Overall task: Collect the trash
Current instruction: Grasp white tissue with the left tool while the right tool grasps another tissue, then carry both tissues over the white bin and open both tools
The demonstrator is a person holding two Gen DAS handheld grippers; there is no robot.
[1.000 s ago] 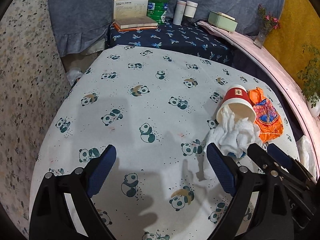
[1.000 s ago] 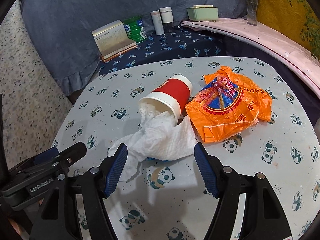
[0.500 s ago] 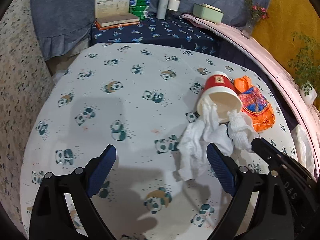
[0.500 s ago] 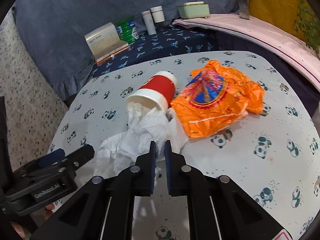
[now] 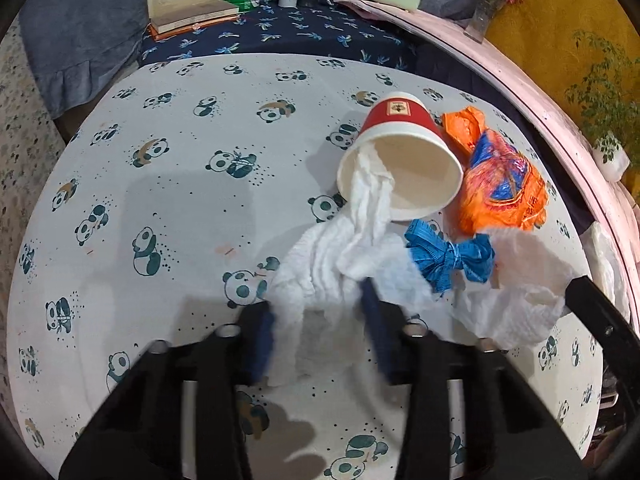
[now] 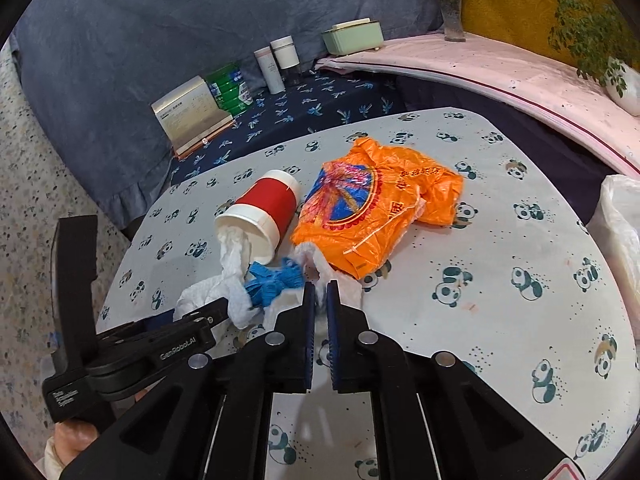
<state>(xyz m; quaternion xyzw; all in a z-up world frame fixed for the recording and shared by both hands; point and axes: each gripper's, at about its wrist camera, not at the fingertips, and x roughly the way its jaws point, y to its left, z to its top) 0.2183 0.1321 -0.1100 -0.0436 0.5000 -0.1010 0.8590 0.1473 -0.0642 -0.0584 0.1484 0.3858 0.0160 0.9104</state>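
On the panda-print tabletop point(image 6: 500, 320), the right gripper point(image 6: 318, 294) pinches one end of the crumpled white tissue point(image 5: 340, 256) trailing from the tipped red paper cup point(image 5: 400, 152); the left gripper point(image 5: 320, 320) is closing around its other end, to lift it whole

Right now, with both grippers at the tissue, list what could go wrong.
1. One end of the white tissue is still inside the tipped red paper cup; lifting may drag or roll the cup.
2. The left gripper is closing on one part while the right gripper is shut on another; pulling apart could tear the tissue.
3. The blue crumpled scrap lies loose among the folds and may be left behind.
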